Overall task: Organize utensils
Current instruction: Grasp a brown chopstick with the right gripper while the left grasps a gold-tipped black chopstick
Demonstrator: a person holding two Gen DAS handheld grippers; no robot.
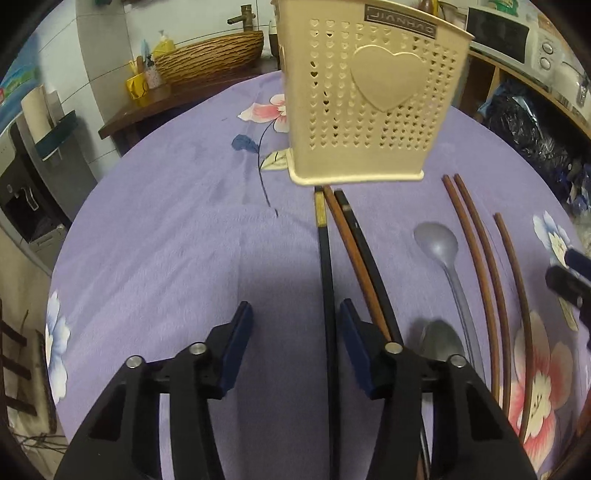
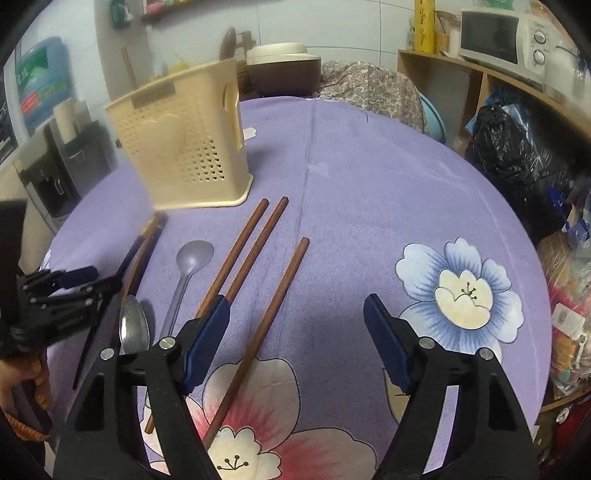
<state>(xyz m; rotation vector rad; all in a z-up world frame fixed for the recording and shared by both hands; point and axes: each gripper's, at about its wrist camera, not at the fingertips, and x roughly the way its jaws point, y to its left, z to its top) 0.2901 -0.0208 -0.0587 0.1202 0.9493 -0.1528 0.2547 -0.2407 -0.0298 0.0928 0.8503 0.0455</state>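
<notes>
A cream perforated utensil holder [image 1: 365, 99] stands upright on the purple flowered cloth; it also shows in the right wrist view [image 2: 184, 147]. In front of it lie black chopsticks [image 1: 327, 280], a brown chopstick [image 1: 354, 258], a grey plastic spoon [image 1: 437, 240], a metal spoon [image 1: 441, 339] and three brown chopsticks [image 1: 480, 266]. My left gripper [image 1: 295, 328] is open, one black chopstick lying between its fingers. My right gripper [image 2: 297, 317] is open above a single brown chopstick [image 2: 273, 306], with a brown pair [image 2: 247, 254] by its left finger. The left gripper also shows in the right wrist view [image 2: 74, 284].
A wicker basket [image 1: 210, 55] and small containers stand on a dark shelf behind the table. A microwave [image 2: 502, 35] sits on a wooden shelf at the right, black bags [image 2: 517, 158] below it. A water dispenser [image 1: 22, 192] stands at the left.
</notes>
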